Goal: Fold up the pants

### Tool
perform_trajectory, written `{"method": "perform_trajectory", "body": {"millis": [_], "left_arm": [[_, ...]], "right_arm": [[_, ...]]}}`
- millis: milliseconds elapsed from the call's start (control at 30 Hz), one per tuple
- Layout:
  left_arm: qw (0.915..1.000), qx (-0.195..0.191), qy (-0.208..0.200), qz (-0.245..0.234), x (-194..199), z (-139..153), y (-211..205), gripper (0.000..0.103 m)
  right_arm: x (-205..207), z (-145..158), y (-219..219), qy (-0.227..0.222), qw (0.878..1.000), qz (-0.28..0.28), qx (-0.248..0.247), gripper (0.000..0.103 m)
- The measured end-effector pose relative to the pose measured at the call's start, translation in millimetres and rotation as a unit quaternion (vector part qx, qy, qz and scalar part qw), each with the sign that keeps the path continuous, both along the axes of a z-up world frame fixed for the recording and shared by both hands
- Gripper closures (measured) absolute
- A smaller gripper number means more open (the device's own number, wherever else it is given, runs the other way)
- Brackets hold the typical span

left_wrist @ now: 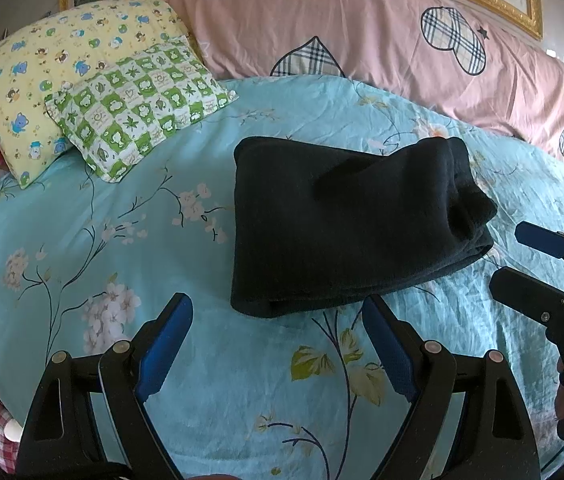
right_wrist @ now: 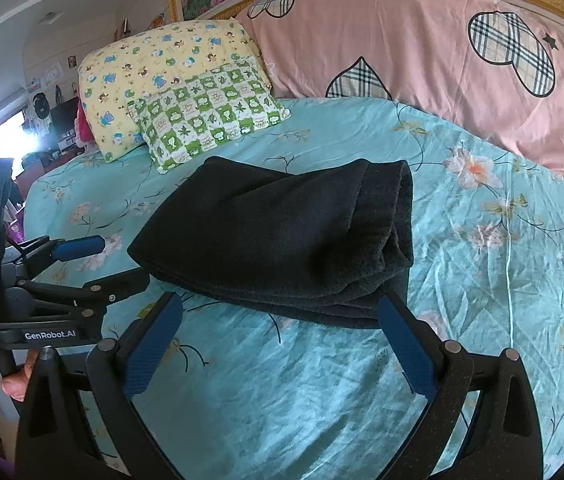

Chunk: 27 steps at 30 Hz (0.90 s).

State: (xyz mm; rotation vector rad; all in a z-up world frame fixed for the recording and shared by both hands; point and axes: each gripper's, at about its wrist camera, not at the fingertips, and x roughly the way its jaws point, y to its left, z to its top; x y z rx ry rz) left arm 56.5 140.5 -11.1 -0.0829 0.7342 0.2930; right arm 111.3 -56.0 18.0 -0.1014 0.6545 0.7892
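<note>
- Left tongs (left_wrist: 278, 344) spread wide apart, blue pads empty, poised over the bed (left_wrist: 102, 240) just short of the near edge of the pants (left_wrist: 346, 224).
- Right tongs (right_wrist: 282, 344) likewise spread and empty, near hem of the bundle lying just ahead, right-hand pad close to its near corner; contact hard to judge.
- Black pants lying as a thick folded bundle on the floral bedspread, straight ahead of both tongs, slightly to the right of the left pair.
- Long axis running crosswise to both tongs; rounded fold to the left, stacked loose ends bulging to the right.
- Neither pair clearly nearer: left closer to the folded end, right closer to the bulky layered end.
- Judged near finished, fold apparently done; perhaps only a tidy of the puffed right end remaining.
- Beyond the bundle, a green checked pillow (left_wrist: 138, 108) resting on a yellow printed pillow (left_wrist: 54, 68), both well apart from the pants; pink quilt (left_wrist: 362, 28) with plaid hearts farther back.
- Nothing lying between tongs and garment; bare bedspread only.
</note>
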Motion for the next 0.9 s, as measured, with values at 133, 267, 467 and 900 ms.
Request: {"method": "perform_trajectory", "body": {"millis": [133, 267, 467, 900], "left_arm": [[1.0000, 0.002, -0.003, -0.003, 0.8, 1.3, -1.7, 0.016], [1.0000, 0.004, -0.004, -0.005, 2.0, 3.0, -2.6, 0.016], [0.9999, 0.005, -0.007, -0.006, 3.3, 6.4, -3.3, 0.016], [0.9999, 0.002, -0.006, -0.011, 8.0, 10.2, -1.6, 0.016]], "right_arm": [[0.0, 0.2, 1.8, -0.002, 1.000, 0.000, 0.000, 0.005], [1.1, 0.6, 1.2, -0.001, 1.000, -0.002, 0.001, 0.005], [1.8, 1.5, -1.4, -0.001, 1.000, -0.004, 0.000, 0.005], [6.0, 2.8, -5.1, 0.001, 1.000, -0.010, 0.003, 0.005]]}}
